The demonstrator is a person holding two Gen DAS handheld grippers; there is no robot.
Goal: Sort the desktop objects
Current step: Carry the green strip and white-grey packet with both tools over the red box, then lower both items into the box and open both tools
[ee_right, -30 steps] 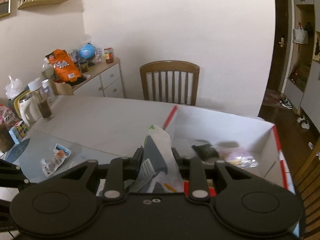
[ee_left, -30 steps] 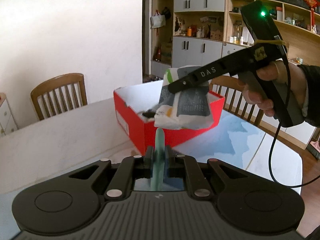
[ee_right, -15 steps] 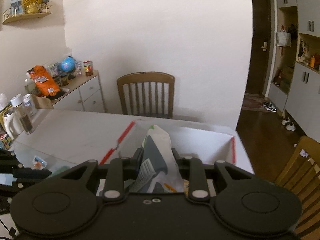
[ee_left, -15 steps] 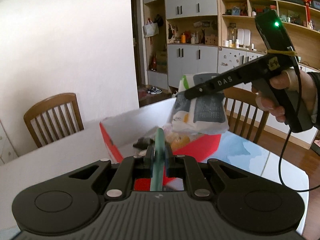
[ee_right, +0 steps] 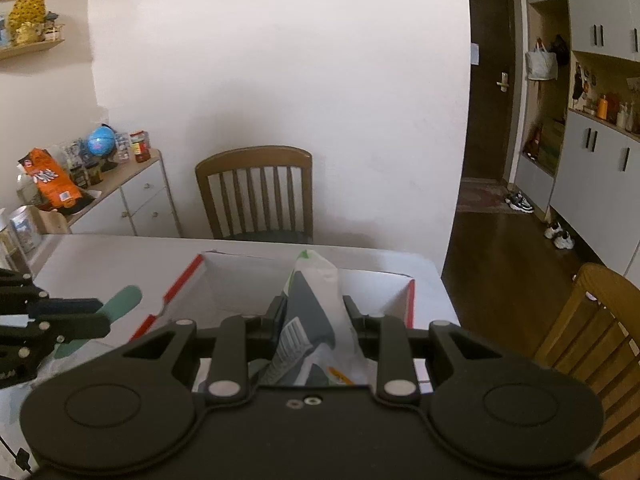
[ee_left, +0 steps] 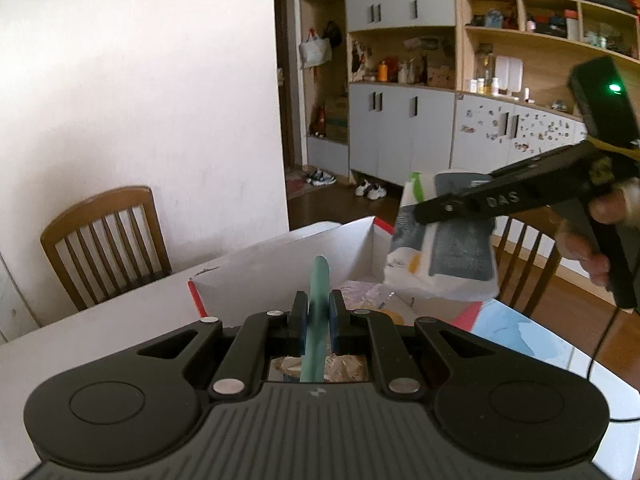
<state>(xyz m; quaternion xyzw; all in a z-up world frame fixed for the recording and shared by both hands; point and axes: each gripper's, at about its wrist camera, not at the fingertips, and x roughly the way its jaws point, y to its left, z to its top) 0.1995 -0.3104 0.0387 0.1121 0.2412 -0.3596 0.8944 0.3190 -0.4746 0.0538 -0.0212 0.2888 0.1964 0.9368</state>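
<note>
- My right tool (ee_right: 314, 322) is clamped on a white and grey pouch (ee_right: 316, 304), which stands up between the two fingers.
- Just past the pouch I see an open box (ee_right: 240, 280), white inside with red edges, resting on the white surface (ee_right: 120, 252).
- At the left edge my left tool (ee_right: 68, 322) reaches in, closed on a flat teal piece (ee_right: 122, 300) that points toward the box's left wall.
- A wooden chair (ee_right: 256, 196) stands at the far side of the surface, against the wall.
- On the cabinet (ee_right: 132, 196) to the left sit an orange bag (ee_right: 50, 180) and a small blue globe (ee_right: 100, 140).
</note>
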